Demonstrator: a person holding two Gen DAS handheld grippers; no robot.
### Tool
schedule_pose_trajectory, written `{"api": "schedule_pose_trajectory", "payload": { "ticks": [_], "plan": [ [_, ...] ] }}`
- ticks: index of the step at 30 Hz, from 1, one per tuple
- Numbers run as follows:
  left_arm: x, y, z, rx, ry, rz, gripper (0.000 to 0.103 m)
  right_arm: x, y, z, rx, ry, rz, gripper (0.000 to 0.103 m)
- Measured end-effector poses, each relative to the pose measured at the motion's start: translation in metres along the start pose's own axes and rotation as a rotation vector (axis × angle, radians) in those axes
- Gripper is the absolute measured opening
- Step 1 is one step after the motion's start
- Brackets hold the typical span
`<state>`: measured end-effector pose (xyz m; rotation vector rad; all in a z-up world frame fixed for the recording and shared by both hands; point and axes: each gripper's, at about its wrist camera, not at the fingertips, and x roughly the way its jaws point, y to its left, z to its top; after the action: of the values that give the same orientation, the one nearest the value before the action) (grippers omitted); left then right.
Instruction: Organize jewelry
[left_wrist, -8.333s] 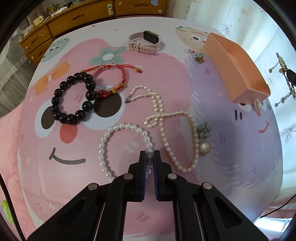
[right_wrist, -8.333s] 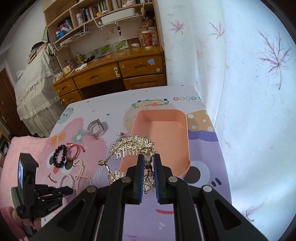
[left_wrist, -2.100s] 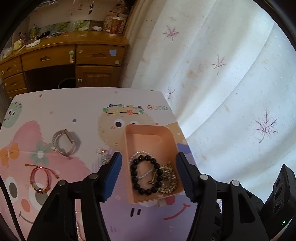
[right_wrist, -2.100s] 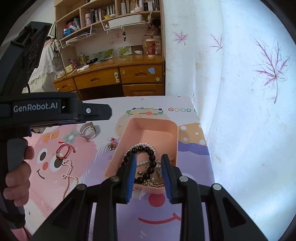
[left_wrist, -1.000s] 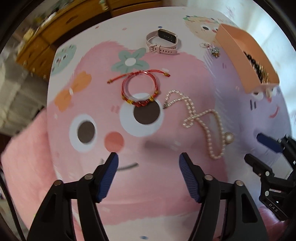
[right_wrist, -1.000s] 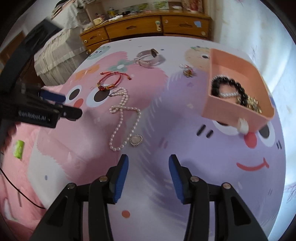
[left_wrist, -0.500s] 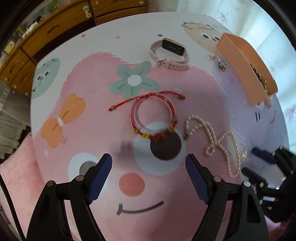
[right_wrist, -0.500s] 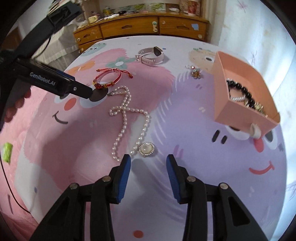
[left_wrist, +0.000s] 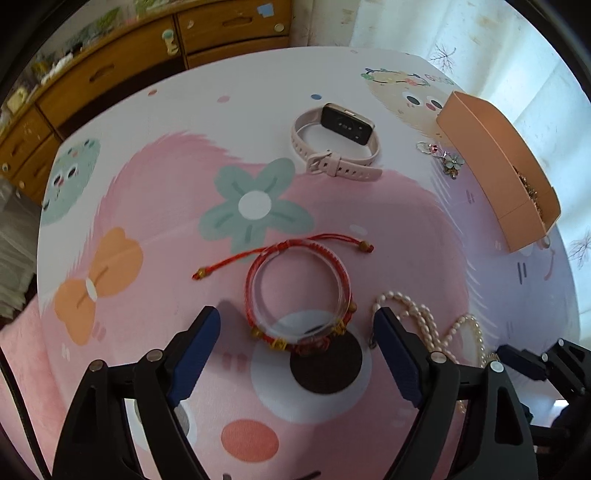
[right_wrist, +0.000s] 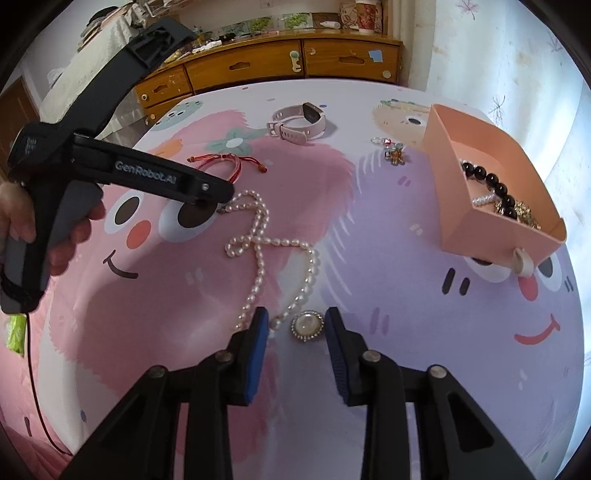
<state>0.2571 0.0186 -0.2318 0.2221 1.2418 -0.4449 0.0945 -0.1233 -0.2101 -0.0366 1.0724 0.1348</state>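
Only R view: black beads in tray | L view: hidden

Between the jaws of the left gripper lay the cord bracelet, its ring reaching ahead of the pads and its two cord ends spread to either side beyond it. Farther ahead lay the watch. Ahead and to the right stood the box, with a small charm just beside its left wall. The pearl necklace lay outside the left gripper's right jaw. Its pendant lay between the jaws of the right gripper, the strand running ahead and left. A beaded bracelet lay in the box.
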Motion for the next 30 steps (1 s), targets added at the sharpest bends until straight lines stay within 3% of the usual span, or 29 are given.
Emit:
{"api": "schedule_pose_trajectory", "payload": {
  "ticks": [12,16,30],
  "plan": [
    [0.003,-0.002,0.010,-0.093,-0.068,0.037,0.085,-0.002,-0.005,-0.002,0.059,-0.005,0.004,0.022],
    [-0.003,0.005,0.006,-0.107,-0.093,0.078,0.056,-0.005,-0.015,-0.003,0.122,-0.007,0.034,0.019],
    [-0.004,0.006,0.007,-0.108,-0.095,0.083,0.056,-0.011,-0.023,-0.009,0.126,-0.005,0.011,0.019]
  ]
}}
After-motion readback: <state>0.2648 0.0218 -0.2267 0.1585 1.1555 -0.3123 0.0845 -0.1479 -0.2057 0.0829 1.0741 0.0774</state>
